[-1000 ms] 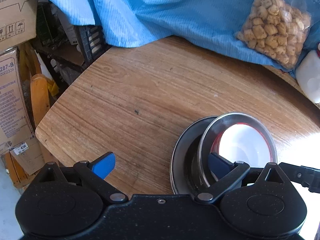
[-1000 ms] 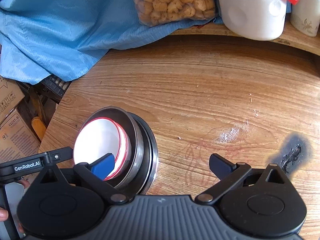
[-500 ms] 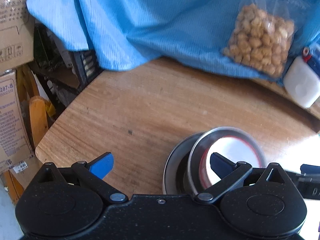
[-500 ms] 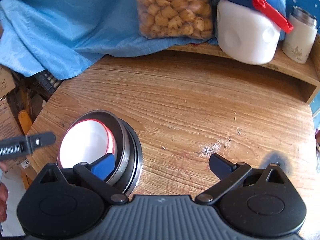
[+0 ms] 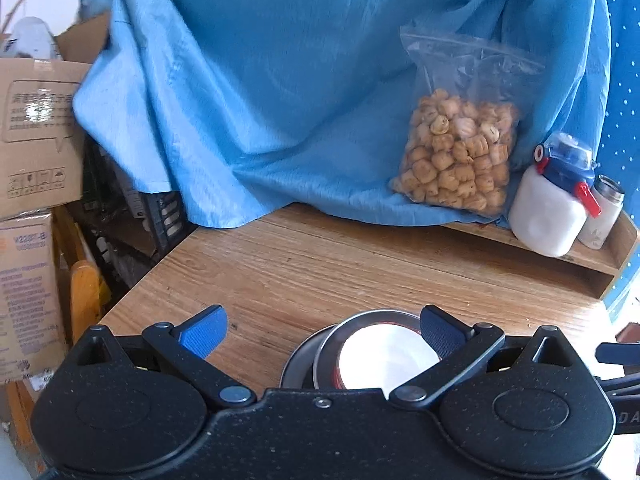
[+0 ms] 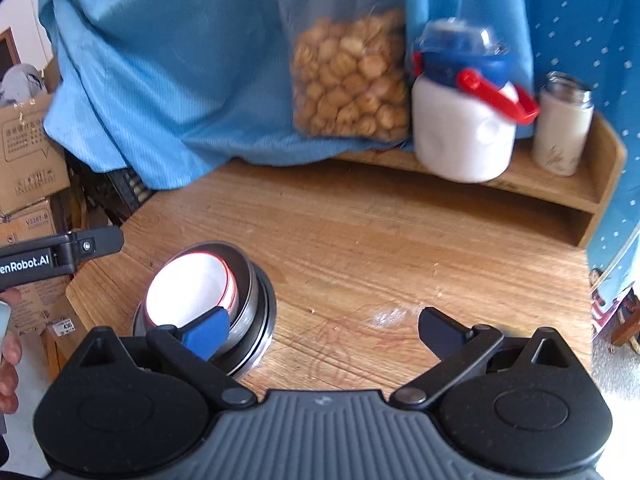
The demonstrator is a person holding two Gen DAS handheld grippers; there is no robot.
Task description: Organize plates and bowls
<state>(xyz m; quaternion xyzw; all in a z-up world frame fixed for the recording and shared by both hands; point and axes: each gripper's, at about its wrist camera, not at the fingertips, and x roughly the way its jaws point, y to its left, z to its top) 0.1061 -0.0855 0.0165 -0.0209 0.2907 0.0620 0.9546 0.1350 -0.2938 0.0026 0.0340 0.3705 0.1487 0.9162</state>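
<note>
The left hand-held gripper hangs over the bench with its fingers spread wide, holding nothing. The right hand-held gripper is likewise spread and empty. A white bowl with a red rim sits nested in a steel bowl on a steel plate, near the bench's left edge.

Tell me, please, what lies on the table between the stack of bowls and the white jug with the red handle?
Only bare wood: the right wrist view shows nothing between the stack of bowls and the white jug, which stands on a raised shelf.
</note>
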